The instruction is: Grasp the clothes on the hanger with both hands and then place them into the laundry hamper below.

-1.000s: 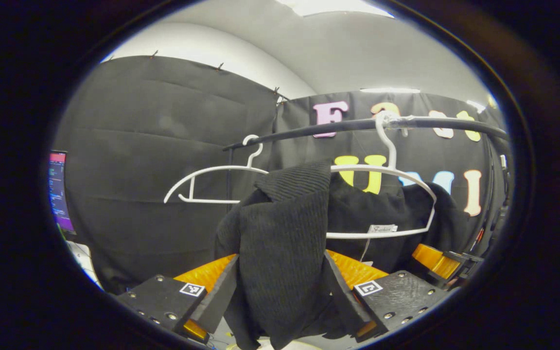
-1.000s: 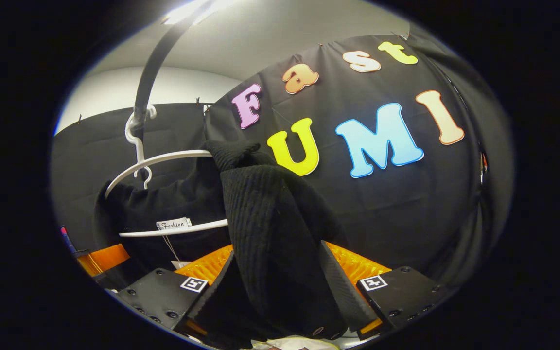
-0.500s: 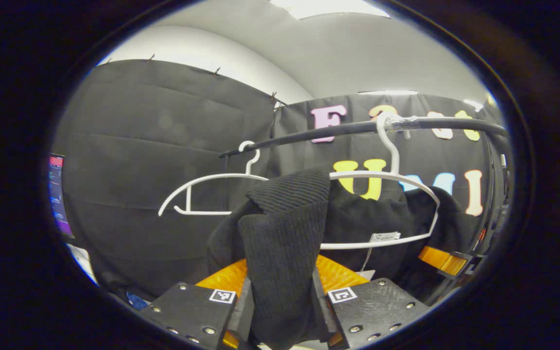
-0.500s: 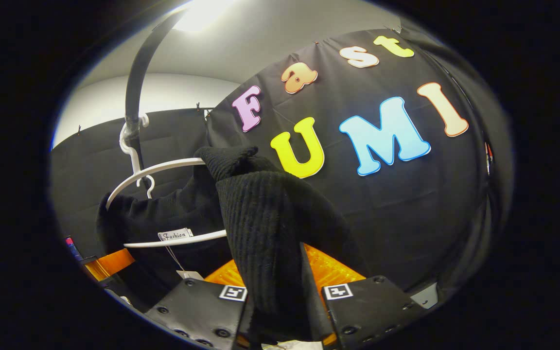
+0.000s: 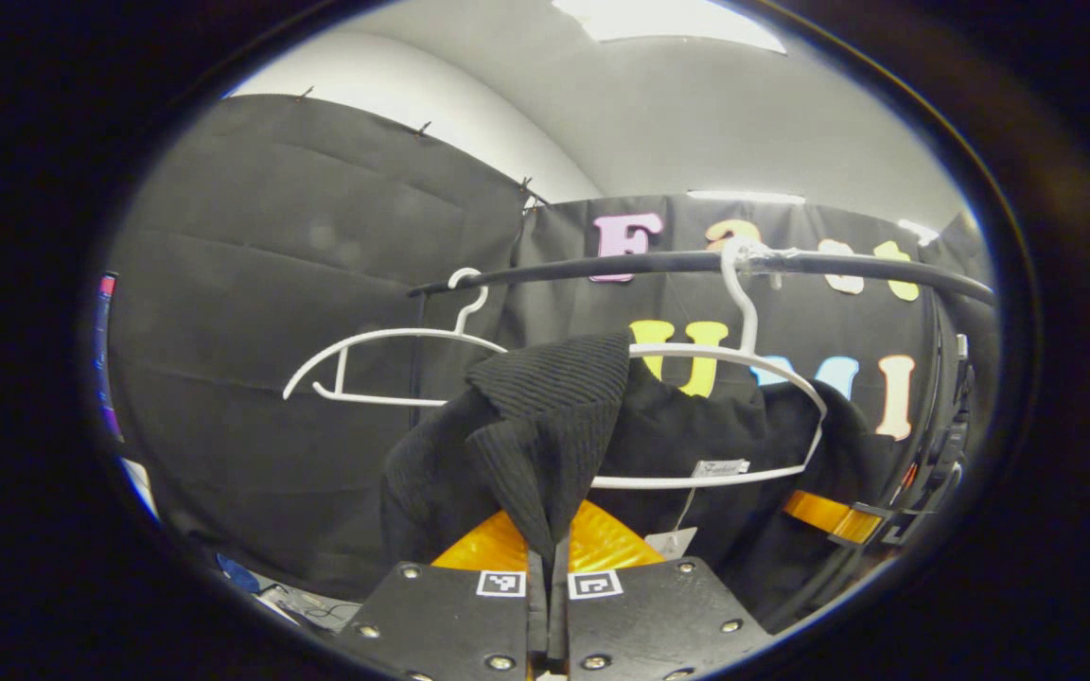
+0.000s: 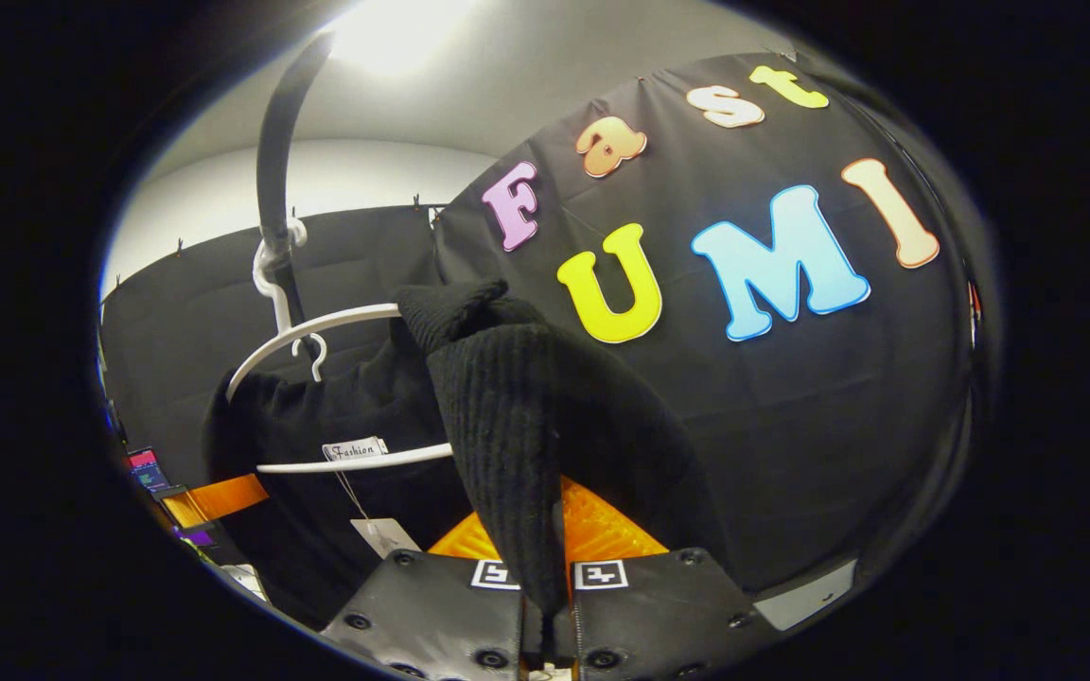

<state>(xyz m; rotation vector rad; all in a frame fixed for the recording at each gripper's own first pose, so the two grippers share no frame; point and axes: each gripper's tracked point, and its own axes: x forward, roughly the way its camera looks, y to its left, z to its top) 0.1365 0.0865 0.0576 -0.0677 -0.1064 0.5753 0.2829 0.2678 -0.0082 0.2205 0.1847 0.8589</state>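
- We read one word, "Fashion", in script lettering on a small white label (image 6: 356,449) on the lower bar of the white hanger (image 6: 318,326) that carries the black garment (image 6: 507,397); this is legible in the right gripper view.
- In the left gripper view we see the same label (image 5: 719,467) on that hanger (image 5: 744,359), but its print is too small to read.
- We note a white swing tag (image 6: 384,537) hanging on a thread below the label; we can read no print on it.
- We note square black-and-white coded markers (image 6: 545,573) on the gripper bodies at the near edge of each view; they carry patterns, not letters or numbers.
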